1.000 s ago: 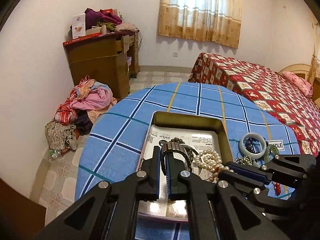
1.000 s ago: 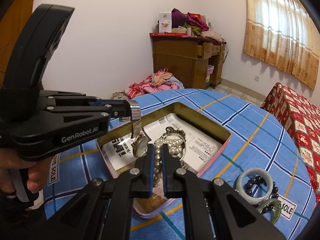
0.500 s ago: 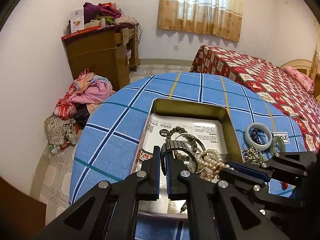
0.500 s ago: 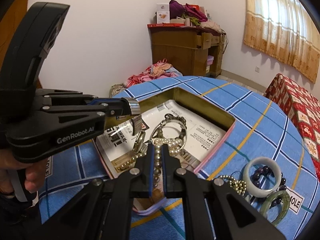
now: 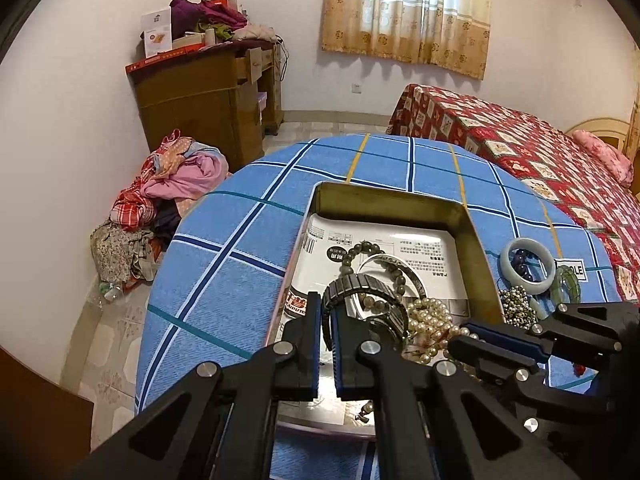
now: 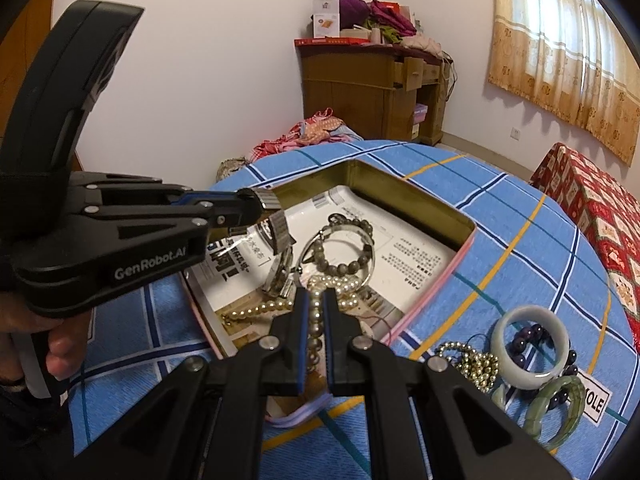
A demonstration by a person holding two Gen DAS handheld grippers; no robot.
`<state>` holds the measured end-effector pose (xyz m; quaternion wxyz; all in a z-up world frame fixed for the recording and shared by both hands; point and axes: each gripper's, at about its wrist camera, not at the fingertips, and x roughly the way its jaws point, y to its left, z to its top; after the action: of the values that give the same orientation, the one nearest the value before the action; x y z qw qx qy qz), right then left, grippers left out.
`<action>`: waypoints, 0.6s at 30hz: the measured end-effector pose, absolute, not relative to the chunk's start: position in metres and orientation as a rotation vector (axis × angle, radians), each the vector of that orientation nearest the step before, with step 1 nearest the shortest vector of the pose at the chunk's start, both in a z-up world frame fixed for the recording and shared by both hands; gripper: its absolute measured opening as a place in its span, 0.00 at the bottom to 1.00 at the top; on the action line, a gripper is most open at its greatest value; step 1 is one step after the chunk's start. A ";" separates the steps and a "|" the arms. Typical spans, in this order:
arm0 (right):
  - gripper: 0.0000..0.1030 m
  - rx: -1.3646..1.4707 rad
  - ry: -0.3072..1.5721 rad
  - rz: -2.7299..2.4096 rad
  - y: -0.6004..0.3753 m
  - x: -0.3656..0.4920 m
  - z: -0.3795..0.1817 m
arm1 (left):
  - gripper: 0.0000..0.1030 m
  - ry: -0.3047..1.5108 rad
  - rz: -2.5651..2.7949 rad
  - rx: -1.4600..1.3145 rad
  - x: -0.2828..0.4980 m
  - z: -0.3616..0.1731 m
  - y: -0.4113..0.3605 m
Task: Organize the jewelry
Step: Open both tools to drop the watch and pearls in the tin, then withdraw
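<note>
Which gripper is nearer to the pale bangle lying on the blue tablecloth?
The right gripper. It is over the tin, gripping the pearl necklace, on the side towards the pale bangle. The left gripper holds the watch at the tin's far side.

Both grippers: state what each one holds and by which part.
The left gripper is shut on the watch, gripping its metal band. The right gripper is shut on the pearl necklace, pinching its strand.
</note>
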<state>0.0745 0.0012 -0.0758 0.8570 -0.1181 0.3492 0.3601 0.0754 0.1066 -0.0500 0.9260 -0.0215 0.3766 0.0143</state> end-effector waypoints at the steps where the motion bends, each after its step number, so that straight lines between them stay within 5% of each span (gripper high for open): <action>1: 0.08 -0.248 0.734 0.757 0.001 0.075 -0.076 | 0.04 0.773 0.028 -0.043 0.075 -0.051 0.107; 12: 0.11 -0.245 0.732 0.749 -0.001 0.074 -0.073 | 0.07 0.761 0.018 -0.052 0.073 -0.050 0.104; 14: 0.25 -0.244 0.734 0.743 -0.002 0.074 -0.074 | 0.17 0.753 0.015 -0.057 0.071 -0.048 0.104; 16: 0.41 -0.240 0.730 0.737 -0.003 0.073 -0.074 | 0.49 0.735 0.021 -0.060 0.068 -0.045 0.104; 18: 0.42 -0.240 0.725 0.735 -0.003 0.073 -0.073 | 0.60 0.702 0.036 -0.059 0.064 -0.039 0.104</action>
<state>0.0729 -0.0029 -0.0728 0.8628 -0.1147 0.3458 0.3505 0.0638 0.1038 -0.0394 0.9385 -0.0288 0.3437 0.0176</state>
